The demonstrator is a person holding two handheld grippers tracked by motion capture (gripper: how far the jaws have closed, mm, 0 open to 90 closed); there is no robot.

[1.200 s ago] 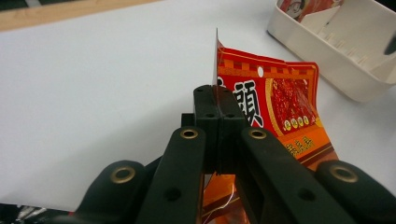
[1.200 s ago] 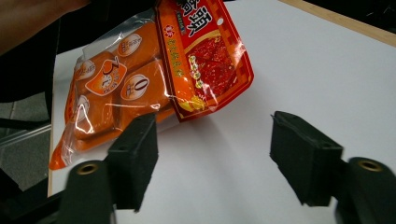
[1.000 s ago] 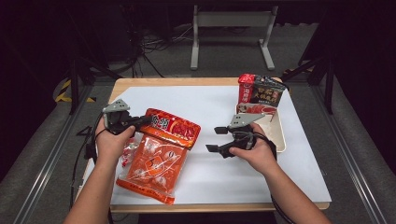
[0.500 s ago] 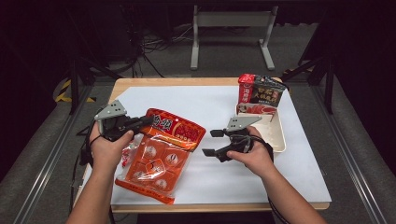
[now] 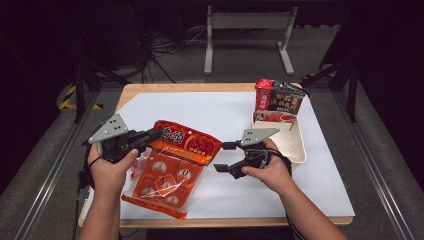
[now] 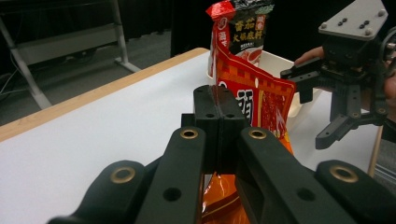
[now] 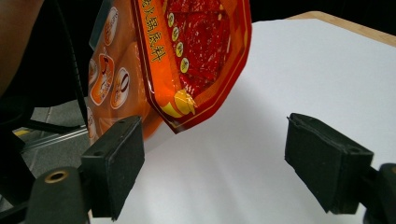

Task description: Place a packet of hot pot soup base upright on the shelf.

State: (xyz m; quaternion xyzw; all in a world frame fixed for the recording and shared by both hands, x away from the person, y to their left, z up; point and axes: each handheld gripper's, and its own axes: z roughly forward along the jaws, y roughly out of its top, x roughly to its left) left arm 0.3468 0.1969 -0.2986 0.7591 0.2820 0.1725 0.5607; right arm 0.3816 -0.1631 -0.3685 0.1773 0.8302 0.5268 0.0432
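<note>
White paper covers the wooden table (image 5: 220,88) in a dark room. At centre left of the high view, the left gripper (image 5: 150,136) is clamped on the top edge of an orange snack bag (image 5: 172,167), glossy with a red header, hanging tilted. The right gripper (image 5: 225,156) stands apart, empty, near it. A cream tray (image 5: 295,145) sits right.

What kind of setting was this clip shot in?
Probably a lab or recording studio, not a home: a white-topped wooden table in a dark room, grey metal stand legs and loose black cables on the carpeted floor behind.
</note>
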